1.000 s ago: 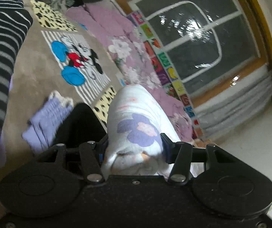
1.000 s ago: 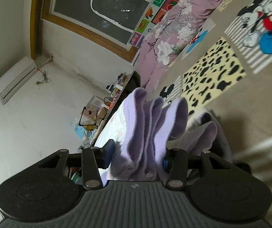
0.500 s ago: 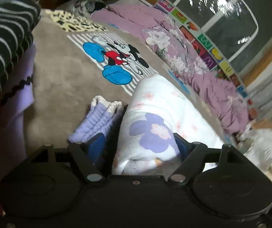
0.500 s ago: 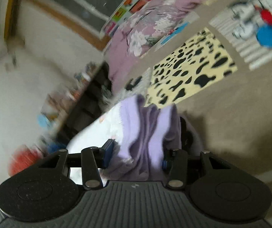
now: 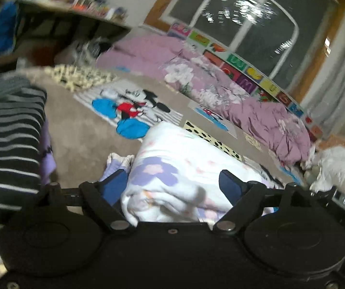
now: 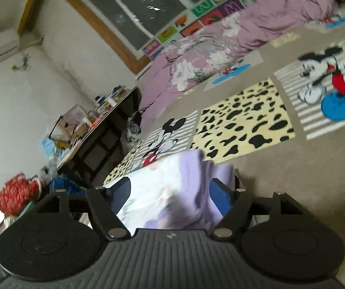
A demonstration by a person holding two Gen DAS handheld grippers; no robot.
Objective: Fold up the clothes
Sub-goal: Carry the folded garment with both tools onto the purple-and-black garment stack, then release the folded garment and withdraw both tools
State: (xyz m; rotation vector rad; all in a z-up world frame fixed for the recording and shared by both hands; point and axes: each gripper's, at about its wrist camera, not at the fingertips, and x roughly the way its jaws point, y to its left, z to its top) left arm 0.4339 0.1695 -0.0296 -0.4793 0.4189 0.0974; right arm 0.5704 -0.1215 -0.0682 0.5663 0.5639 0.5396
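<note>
Left gripper (image 5: 172, 180) and right gripper (image 6: 170, 190) jaws just opened wider, releasing floral garment (image 5: 184, 163).

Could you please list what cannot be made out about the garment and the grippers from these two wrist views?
- Left wrist view: the near end of the white floral garment is hidden behind the left gripper body.
- Left wrist view: the shelf clutter is blurred beyond recognition.
- Right wrist view: the garment between the fingers of the right gripper is smeared, so its folds are unclear.
- Neither view shows the garment's whole outline.
</note>
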